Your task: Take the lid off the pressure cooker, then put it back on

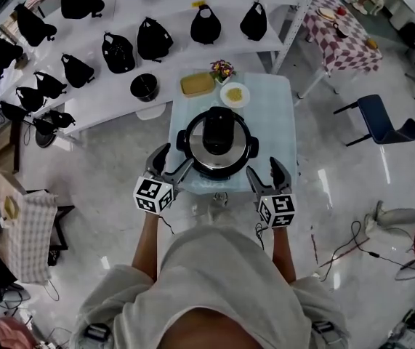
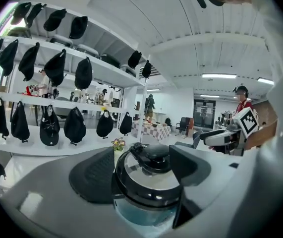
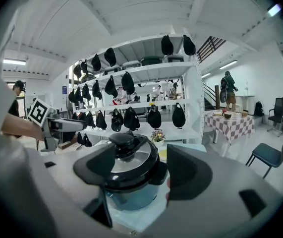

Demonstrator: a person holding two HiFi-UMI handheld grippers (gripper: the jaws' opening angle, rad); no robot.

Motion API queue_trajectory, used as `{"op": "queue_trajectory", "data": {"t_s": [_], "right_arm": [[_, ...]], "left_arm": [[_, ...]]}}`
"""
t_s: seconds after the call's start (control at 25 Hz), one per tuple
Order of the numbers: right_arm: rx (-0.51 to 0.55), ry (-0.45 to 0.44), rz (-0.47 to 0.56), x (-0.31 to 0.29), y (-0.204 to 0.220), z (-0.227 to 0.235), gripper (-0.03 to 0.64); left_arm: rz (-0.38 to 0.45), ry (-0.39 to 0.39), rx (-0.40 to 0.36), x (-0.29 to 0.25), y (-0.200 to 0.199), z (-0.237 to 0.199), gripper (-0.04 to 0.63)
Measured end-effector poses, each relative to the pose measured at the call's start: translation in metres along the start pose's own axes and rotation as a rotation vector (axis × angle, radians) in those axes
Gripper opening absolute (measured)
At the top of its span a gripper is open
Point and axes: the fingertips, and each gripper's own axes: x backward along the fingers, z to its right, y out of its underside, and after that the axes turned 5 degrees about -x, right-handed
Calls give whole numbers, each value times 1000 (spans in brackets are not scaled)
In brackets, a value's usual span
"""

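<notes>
Left gripper (image 1: 176, 158) and right gripper (image 1: 264, 169) both spread wide, flanking the pressure cooker (image 1: 184, 142) on the table (image 1: 272, 106), lid (image 1: 219, 153) seated on top.

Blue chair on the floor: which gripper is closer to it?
Right. The right gripper sits on the blue chair's side of the black pressure cooker; the left gripper on the far side.
</notes>
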Motion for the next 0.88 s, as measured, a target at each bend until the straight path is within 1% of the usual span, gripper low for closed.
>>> {"op": "queue_trajectory", "data": {"t_s": [0.24,0.52,0.72,0.88], "right_arm": [[6,-48,-9,-50,-23,29,301],[11,-101,-37,-83,-26,30,301],[14,-111,-59,-98,-23,17,301],[21,-94,-62,-108,-24,2,301]], "left_arm": [[-3,-36,7,-51,-16,-25,327],[-31,-49,23,-73,-11,-41,327],[-35,-23,29,-80,-9,-54,327],[-34,31,13,-85,-9,-65,327]]}}
